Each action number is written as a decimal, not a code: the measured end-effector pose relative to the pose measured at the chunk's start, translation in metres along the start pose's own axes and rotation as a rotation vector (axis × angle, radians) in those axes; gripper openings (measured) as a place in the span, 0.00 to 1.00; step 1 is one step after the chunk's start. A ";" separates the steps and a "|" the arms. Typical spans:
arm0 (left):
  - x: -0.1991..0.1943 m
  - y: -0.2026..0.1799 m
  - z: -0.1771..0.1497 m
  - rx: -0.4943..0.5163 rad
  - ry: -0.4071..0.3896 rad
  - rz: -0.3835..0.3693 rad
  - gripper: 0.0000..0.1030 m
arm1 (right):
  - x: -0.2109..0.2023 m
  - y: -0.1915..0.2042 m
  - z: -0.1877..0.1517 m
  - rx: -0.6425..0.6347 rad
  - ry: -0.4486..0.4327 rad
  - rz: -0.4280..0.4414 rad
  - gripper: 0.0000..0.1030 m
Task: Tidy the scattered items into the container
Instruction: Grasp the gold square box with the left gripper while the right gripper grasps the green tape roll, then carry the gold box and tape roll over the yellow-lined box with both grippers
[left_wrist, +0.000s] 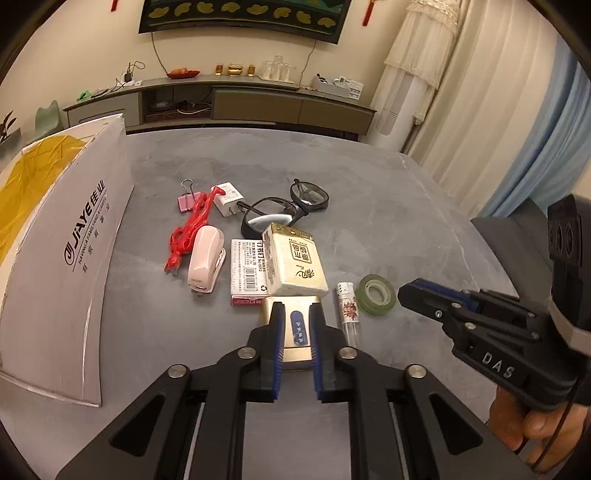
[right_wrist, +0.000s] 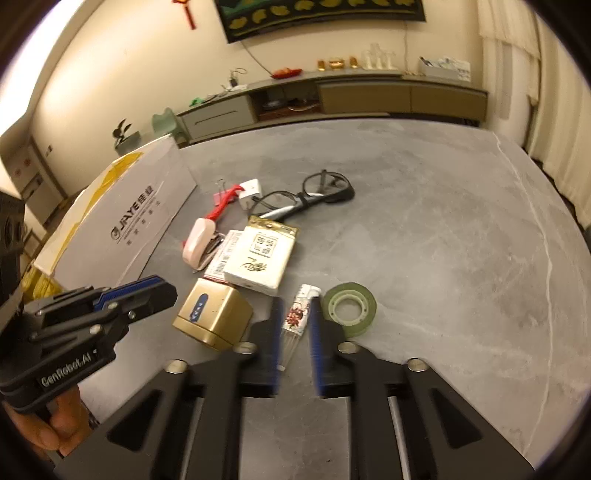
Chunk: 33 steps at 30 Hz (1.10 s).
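The left claw (left_wrist: 297, 325) is spread around the gold box (left_wrist: 291, 332); squeeze its sides evenly. The right claw (right_wrist: 295, 332) is spread around the lighter (right_wrist: 297, 315).

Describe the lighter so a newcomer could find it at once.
On the grey stone table, find the clutter beside the white cardboard box. At its near edge, between the gold cube and the green tape roll, lies the clear-bodied lighter, alone bearing a red flower print.

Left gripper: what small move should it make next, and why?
Probably close the left gripper on the gold box. Its open fingers already stand on both sides of the box, which lies on the table, not in the white container.
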<state>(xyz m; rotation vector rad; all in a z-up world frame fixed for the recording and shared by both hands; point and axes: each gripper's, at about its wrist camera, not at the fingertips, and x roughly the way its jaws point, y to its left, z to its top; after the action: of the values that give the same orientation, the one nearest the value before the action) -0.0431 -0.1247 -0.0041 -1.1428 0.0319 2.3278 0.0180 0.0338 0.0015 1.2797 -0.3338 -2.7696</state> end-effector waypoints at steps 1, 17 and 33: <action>0.001 0.000 0.000 0.007 0.004 0.007 0.36 | 0.000 -0.002 0.000 0.009 -0.003 0.005 0.47; 0.045 -0.012 -0.008 0.058 0.086 0.009 0.55 | 0.040 -0.029 -0.013 0.034 0.086 -0.033 0.47; 0.065 0.006 -0.016 0.076 0.101 0.056 0.55 | 0.074 -0.023 0.001 -0.020 0.090 -0.123 0.48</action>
<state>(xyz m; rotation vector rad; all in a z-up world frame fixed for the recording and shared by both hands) -0.0661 -0.1038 -0.0634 -1.2345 0.1903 2.2946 -0.0308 0.0450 -0.0583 1.4621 -0.2277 -2.7942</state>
